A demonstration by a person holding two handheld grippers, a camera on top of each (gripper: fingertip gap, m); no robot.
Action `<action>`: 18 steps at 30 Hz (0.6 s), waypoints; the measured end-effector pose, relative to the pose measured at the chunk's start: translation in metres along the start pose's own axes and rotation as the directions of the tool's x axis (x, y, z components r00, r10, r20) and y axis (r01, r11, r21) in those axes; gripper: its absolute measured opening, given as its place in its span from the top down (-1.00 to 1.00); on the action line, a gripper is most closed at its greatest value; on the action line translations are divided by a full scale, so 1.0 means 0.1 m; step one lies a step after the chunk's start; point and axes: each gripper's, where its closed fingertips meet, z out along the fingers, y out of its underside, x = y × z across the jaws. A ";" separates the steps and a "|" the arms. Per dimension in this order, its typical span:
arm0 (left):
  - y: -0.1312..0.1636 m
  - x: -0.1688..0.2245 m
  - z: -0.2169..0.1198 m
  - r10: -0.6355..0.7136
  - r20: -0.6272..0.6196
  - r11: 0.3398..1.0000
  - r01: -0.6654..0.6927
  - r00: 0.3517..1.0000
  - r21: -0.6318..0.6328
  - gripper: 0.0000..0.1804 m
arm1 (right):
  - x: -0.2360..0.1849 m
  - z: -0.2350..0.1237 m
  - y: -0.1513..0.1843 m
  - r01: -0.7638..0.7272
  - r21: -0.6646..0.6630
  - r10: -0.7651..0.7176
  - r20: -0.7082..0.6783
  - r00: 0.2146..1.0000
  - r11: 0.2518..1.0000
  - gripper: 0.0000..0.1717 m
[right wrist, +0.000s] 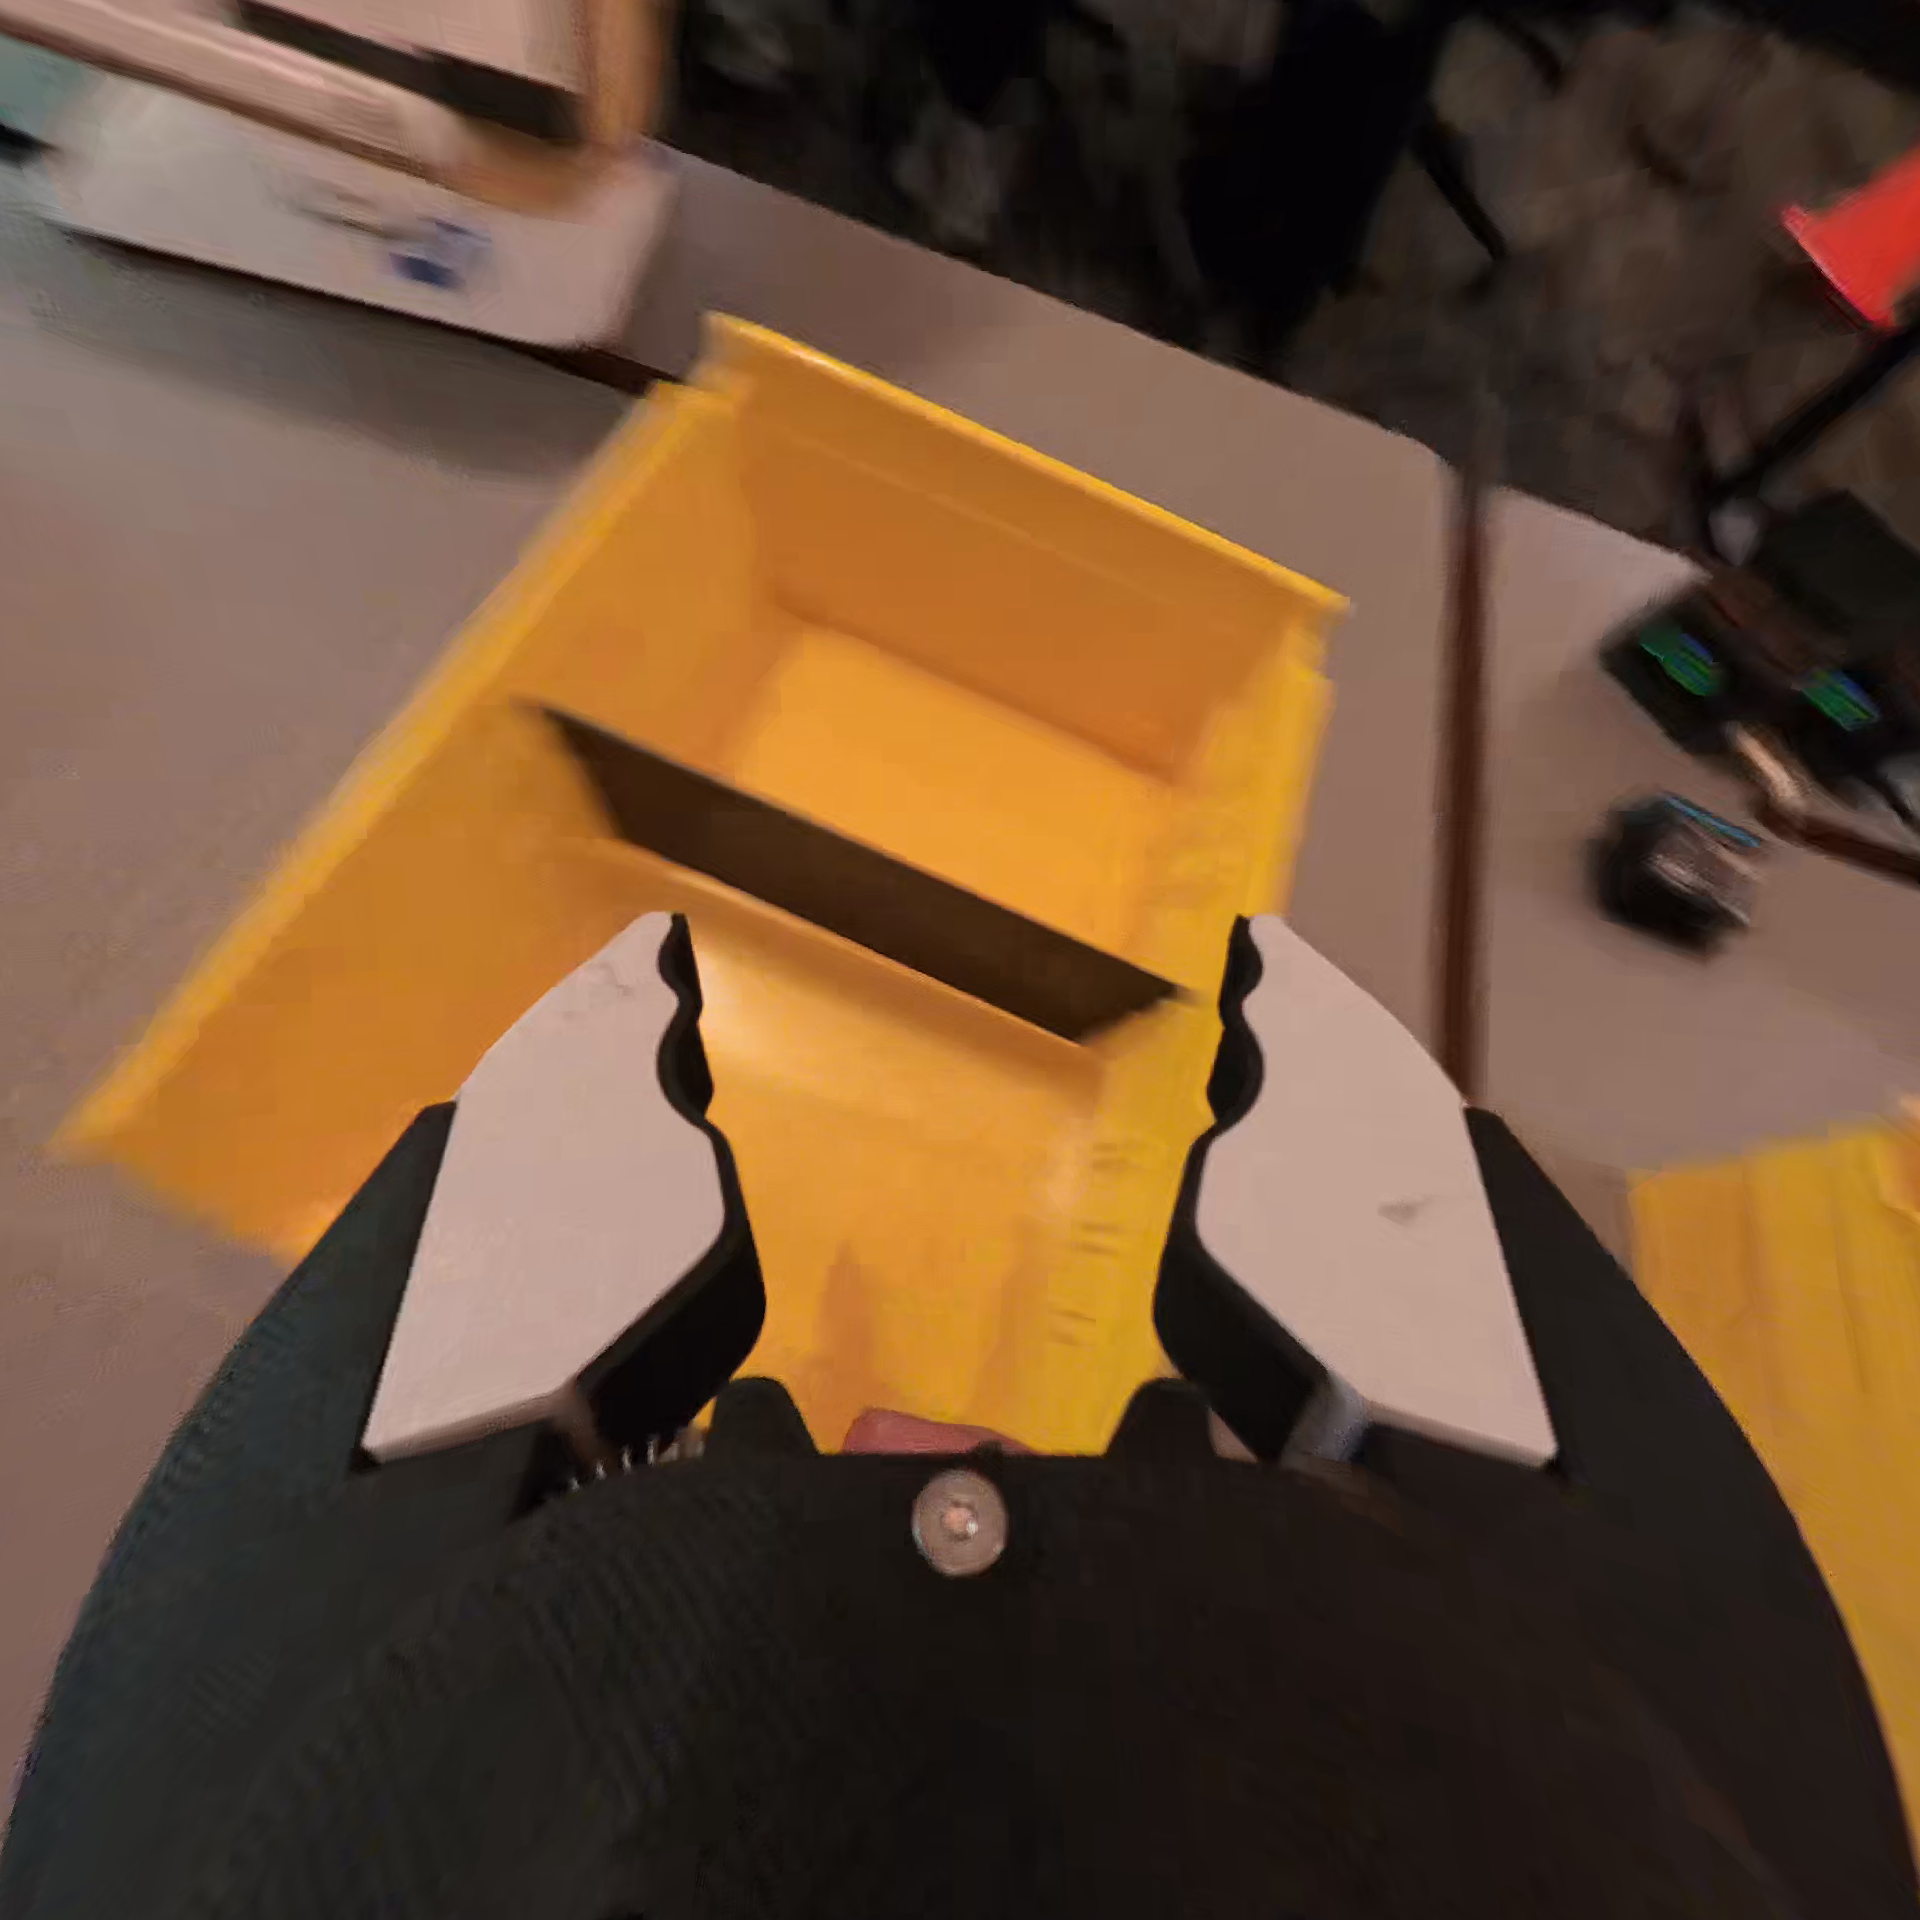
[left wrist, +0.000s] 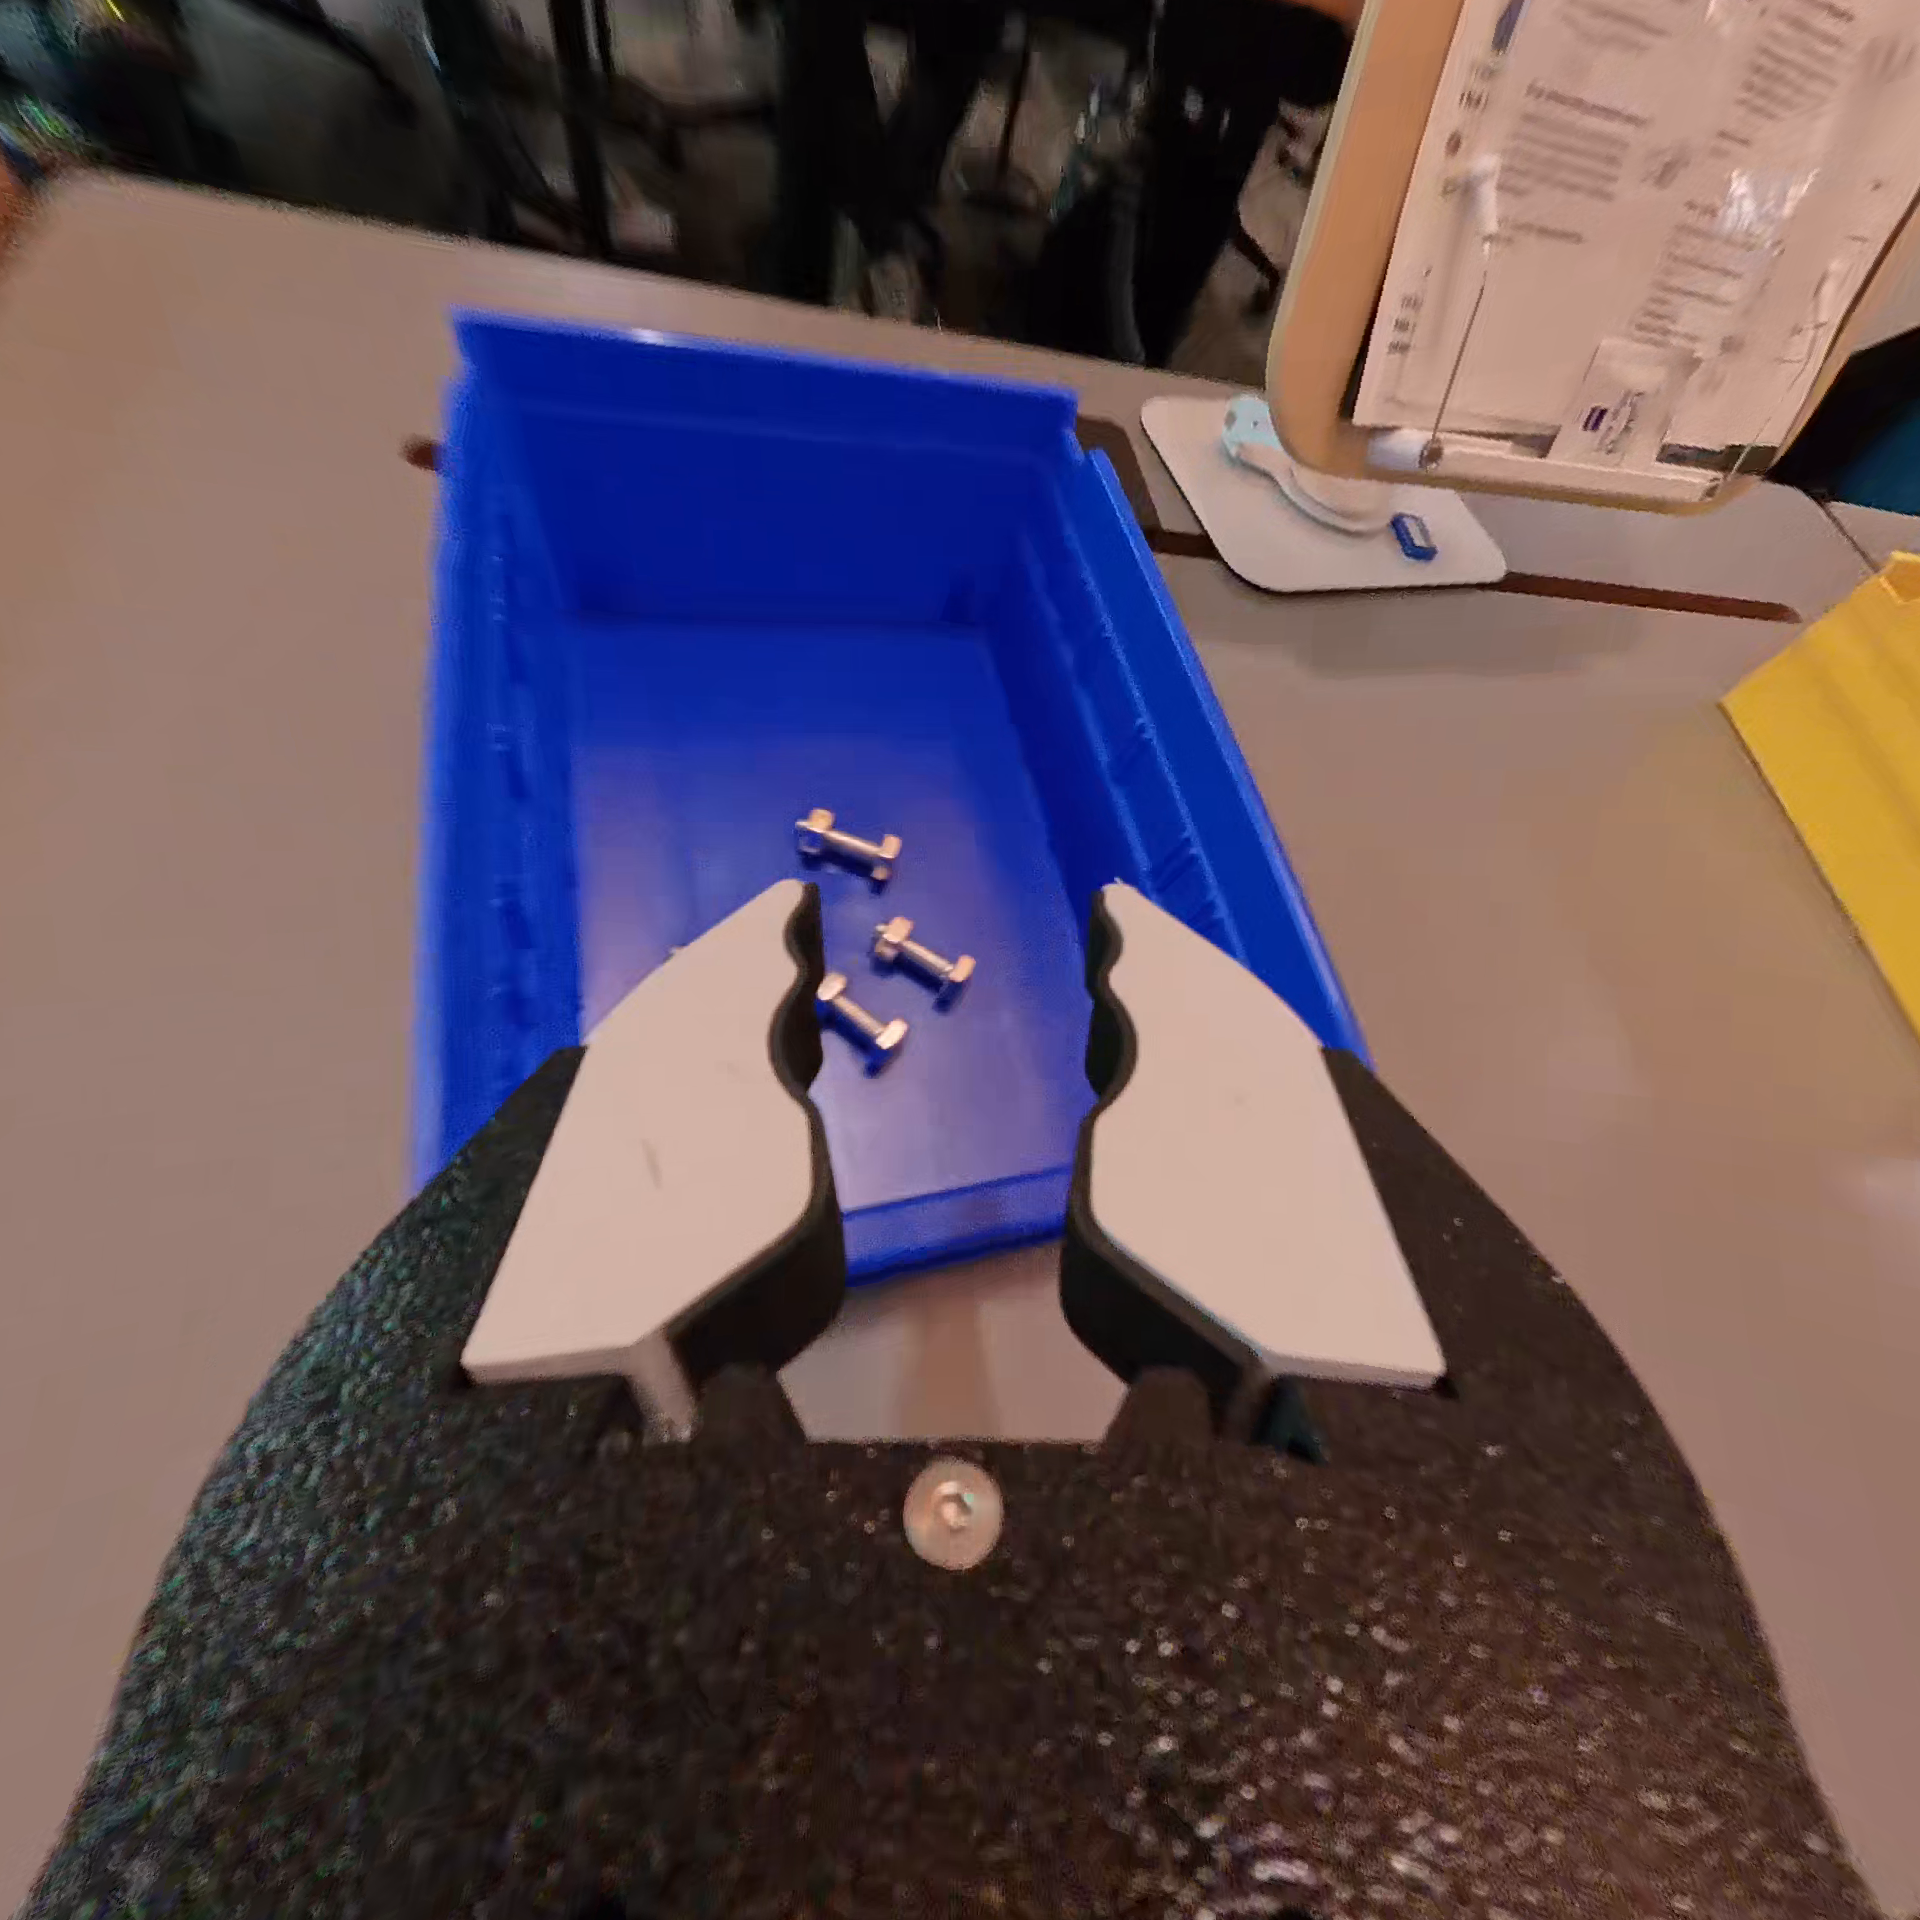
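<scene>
Plainly, the left gripper (left wrist: 954,904) has its fingers (left wrist: 727,997) spread, with nothing between the pads; it hangs over the near half of a blue bin (left wrist: 499,831). On the bin's floor lie three small metal bolts. The nearest bolt (left wrist: 862,1023) shows just beside the left finger's inner edge, though it lies on the floor below and the pad does not press on it. A second bolt (left wrist: 923,961) lies just beyond it, in the gap between the fingers, and a third bolt (left wrist: 847,847) lies just past the left fingertip. The bin stands on a grey desk (left wrist: 208,727). Past its far right corner is a white stand base (left wrist: 1340,540) carrying a framed board of papers (left wrist: 1621,229), and a yellow bin's corner (left wrist: 1839,748) shows at the right edge.

The right gripper (right wrist: 961,935) has its fingers (right wrist: 582,1122) spread wider still, bare between the pads, over the near part of a yellow bin (right wrist: 312,1039). A dark divider (right wrist: 852,883) crosses that bin just beyond the fingertips; this view is blurred, but both compartments seem to hold nothing. Another yellow piece (right wrist: 1787,1351) lies to the right, and dark blurred objects (right wrist: 1673,873) sit on the desk farther off.
</scene>
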 end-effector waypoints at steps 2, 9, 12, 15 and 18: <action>-0.02 -0.04 0.33 -0.093 0.050 0.994 0.096 0.994 -0.057 0.49 | -0.72 -0.08 -0.15 0.064 0.136 -0.085 0.150 0.985 0.989 -0.07; 0.29 -0.47 1.18 -0.397 0.274 0.851 0.463 0.876 -0.245 0.61 | -2.11 -0.04 -0.08 0.271 0.317 -0.359 0.262 0.896 0.909 0.06; 0.30 -0.38 1.33 -0.463 0.242 0.802 0.519 0.853 -0.295 0.56 | -2.16 -0.08 -0.07 0.323 0.327 -0.407 0.234 0.883 0.888 0.04; 0.44 -0.41 1.38 -0.400 0.329 0.782 0.505 0.856 -0.365 0.49 | -2.27 -0.13 -0.07 0.300 0.357 -0.412 0.296 0.862 0.885 0.06; 0.52 -0.42 1.44 -0.461 0.379 0.727 0.586 0.802 -0.356 0.45 | -2.29 -0.12 -0.08 0.287 0.360 -0.403 0.307 0.862 0.888 0.08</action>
